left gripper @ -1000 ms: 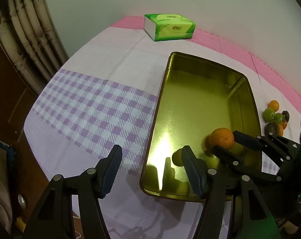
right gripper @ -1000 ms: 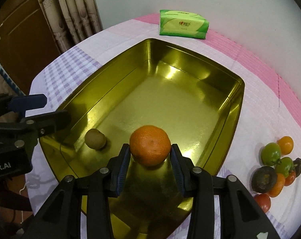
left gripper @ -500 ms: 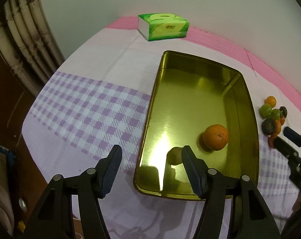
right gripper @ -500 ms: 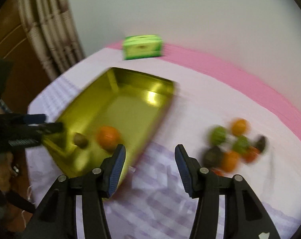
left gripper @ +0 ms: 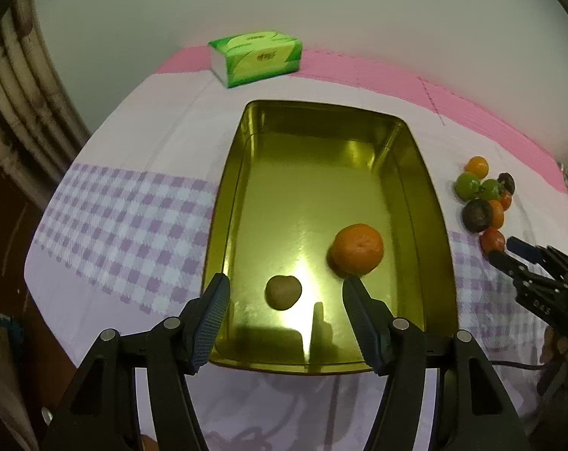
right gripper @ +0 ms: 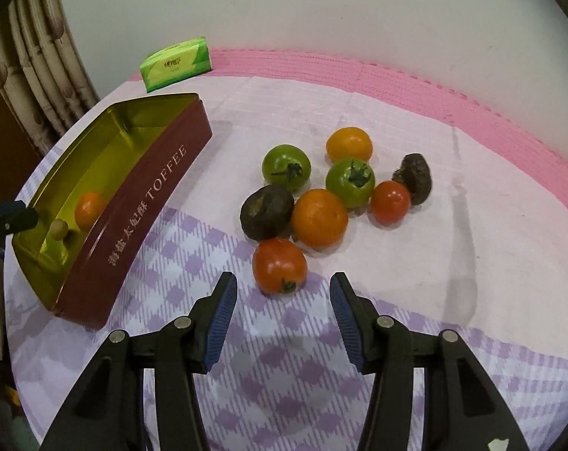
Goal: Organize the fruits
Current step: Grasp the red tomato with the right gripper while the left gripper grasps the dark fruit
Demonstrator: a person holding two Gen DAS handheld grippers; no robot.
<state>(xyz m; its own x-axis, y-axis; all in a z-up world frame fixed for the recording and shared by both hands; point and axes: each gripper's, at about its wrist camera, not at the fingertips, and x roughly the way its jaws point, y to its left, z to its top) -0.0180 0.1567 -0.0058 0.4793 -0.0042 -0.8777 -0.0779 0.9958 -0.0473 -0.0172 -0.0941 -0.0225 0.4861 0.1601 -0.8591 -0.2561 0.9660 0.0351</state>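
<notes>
From the left wrist view, the left gripper (left gripper: 284, 300) stands with its fingers spread wide and nothing between them, hanging over the near end of the gold tin (left gripper: 440, 221). Just ahead of the gap lies a small brown kiwi (left gripper: 283, 292), and beyond the right finger's tip sits an orange (left gripper: 356, 249); both rest on the tin's floor, apart from each other. This view looks straight down into the tin, whereas the right wrist view shows its dark red outer wall lettered TOFFEE and only glimpses the two fruits inside. The right gripper (right gripper: 283, 298) is also wide apart and empty, low over the checked cloth (right gripper: 284, 368). A red tomato (right gripper: 280, 265) lies just ahead of the gap between its fingers, touching neither. Behind that tomato the rest of the pile is clear only here: a second orange (right gripper: 319, 218), a dark fruit (right gripper: 266, 211), two green tomatoes (right gripper: 286, 167), a yellow-orange fruit (right gripper: 348, 144), a smaller red tomato (right gripper: 390, 201) and a shrivelled dark one (right gripper: 413, 177). A green tissue pack (left gripper: 255, 57) lies far ahead of both grippers, near the wall.
</notes>
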